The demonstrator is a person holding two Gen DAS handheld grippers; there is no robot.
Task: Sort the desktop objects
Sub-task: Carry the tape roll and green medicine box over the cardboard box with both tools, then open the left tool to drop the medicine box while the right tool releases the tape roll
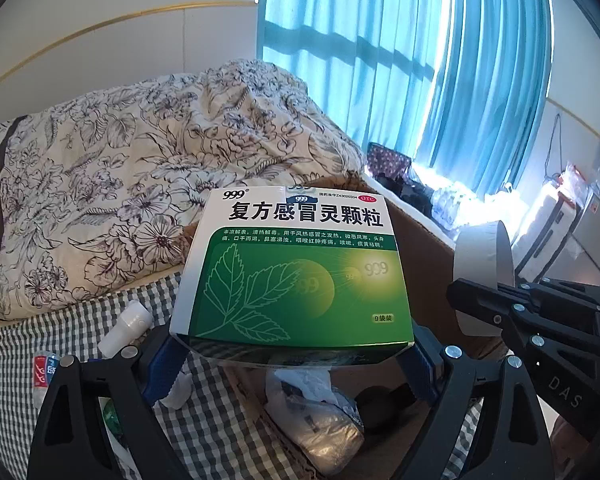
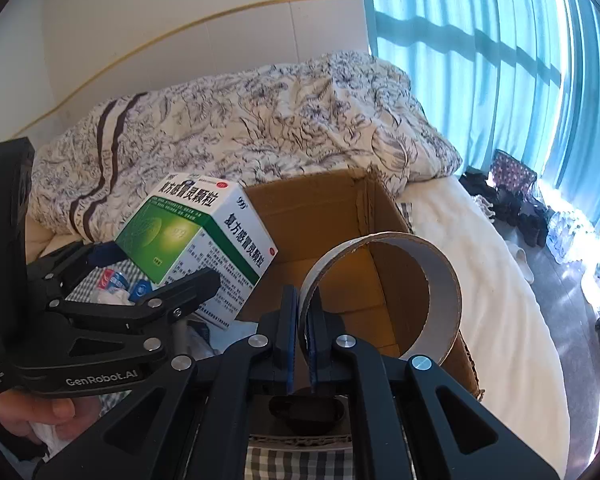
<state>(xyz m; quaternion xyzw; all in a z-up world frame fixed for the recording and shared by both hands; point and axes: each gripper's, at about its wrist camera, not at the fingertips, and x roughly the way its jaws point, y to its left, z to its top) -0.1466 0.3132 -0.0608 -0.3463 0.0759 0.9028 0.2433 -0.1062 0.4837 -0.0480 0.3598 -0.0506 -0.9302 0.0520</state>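
Both grippers loaded above the open cardboard box point(image 2: 332, 216) on the bed.

The left gripper point(image 1: 296, 356) clamps the green-and-white medicine box point(image 1: 296, 264) between its blue pads, lifted over the checked cloth point(image 1: 204, 408). The right gripper point(image 2: 304, 344) pinches the wall of the tape roll point(image 2: 384, 292), jaws nearly together, over the cardboard box. Only the left wrist view shows a white bottle point(image 1: 126, 330) and a wrapped packet point(image 1: 320, 420) below; the medicine box hides most of the cardboard box there. Only the right wrist view shows the bare cardboard box interior and a hand point(image 2: 40, 416) under the left gripper. A dark item beneath the right gripper cannot be identified.
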